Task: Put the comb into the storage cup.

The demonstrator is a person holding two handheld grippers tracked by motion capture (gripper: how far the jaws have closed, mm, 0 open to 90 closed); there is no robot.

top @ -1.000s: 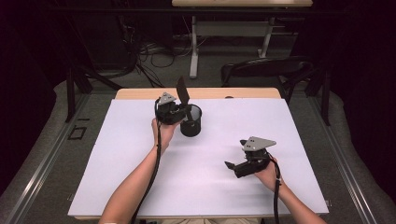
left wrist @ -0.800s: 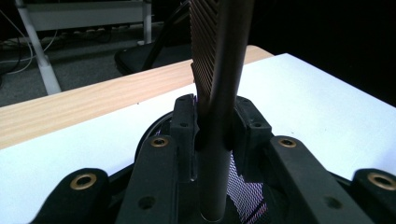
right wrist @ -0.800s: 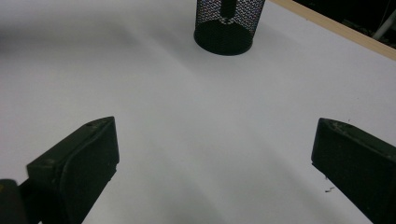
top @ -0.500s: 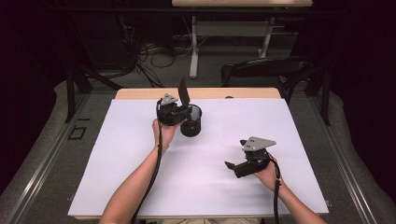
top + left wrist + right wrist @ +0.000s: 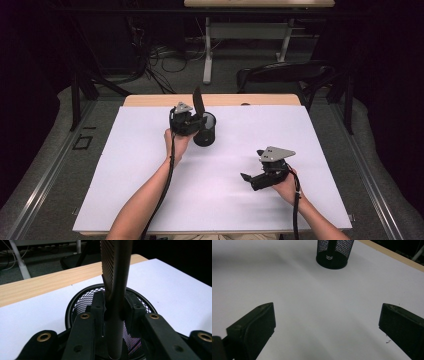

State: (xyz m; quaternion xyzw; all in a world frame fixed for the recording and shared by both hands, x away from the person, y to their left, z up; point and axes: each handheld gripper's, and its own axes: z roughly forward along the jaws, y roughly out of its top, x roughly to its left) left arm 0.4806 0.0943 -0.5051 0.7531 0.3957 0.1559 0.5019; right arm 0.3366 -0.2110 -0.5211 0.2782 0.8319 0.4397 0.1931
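While it looks like a plastic comb [image 5: 116, 272], dark with fine teeth down one edge, it's probably light, stiff and a bit slick, so pinching the plain handle end is the smart call. That's where the left gripper [image 5: 186, 120] has it, jaws clamped on the handle right above the mesh pen cup [image 5: 205, 129], comb standing nearly upright with its lower end inside the cup. Cup seems to hold nothing else, though its bottom is mostly hidden. It's light wire mesh, so it could tip if bumped. The right gripper [image 5: 261, 176] sits well away from the cup, jaws spread wide, holding nothing, over the white table sheet [image 5: 125, 165].
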